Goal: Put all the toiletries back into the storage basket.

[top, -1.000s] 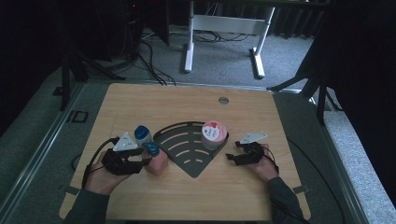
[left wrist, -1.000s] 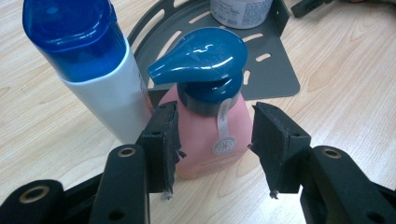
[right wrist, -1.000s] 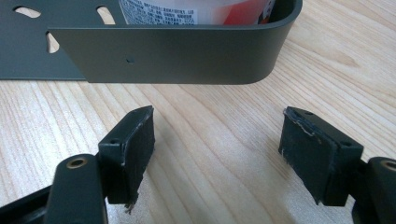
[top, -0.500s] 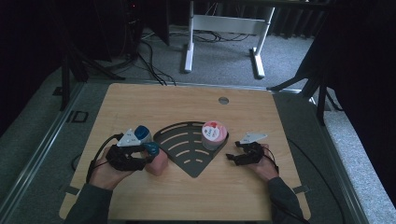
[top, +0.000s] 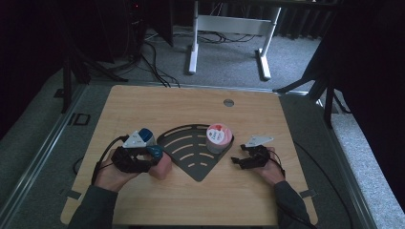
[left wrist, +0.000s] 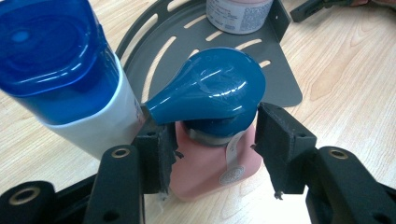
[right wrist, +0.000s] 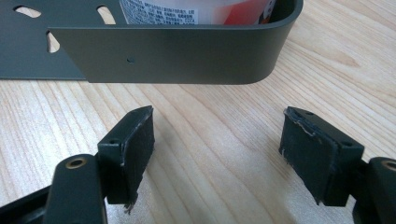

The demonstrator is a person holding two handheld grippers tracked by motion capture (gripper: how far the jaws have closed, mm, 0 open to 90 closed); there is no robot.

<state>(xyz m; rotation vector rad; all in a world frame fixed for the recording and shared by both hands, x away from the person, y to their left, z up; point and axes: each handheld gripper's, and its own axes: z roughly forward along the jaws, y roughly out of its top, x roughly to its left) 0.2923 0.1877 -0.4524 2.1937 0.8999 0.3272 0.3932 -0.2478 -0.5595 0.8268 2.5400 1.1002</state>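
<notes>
Pink and squat, the pump bottle [left wrist: 212,163] stands on the wooden desk [top: 191,102], touching the near left edge of the dark metal rack [top: 191,143]. Its shiny blue pump head [left wrist: 210,88] points to the left, toward a white bottle with a blue cap [left wrist: 60,70] standing just beside it.

The left tool [left wrist: 212,140] lies low, almost flat over the desk, and reaches toward the rack. The person's left hand [top: 112,167] is wrapped around it from behind, with the forearm coming in from the near edge of the desk. Its jaws sit on both sides of the pink bottle, under the pump head. The left jaw is up against the bottle. The right jaw has a little gap, so the tool is not pinching it. The jaws have just been closing a bit.

The right tool [right wrist: 215,144] rests on the desk to the right of the rack, held by the right hand [top: 270,164]. It points at the rack's wall. Its jaws are spread wide. A pink jar [top: 218,137] stands in the rack's right corner.
</notes>
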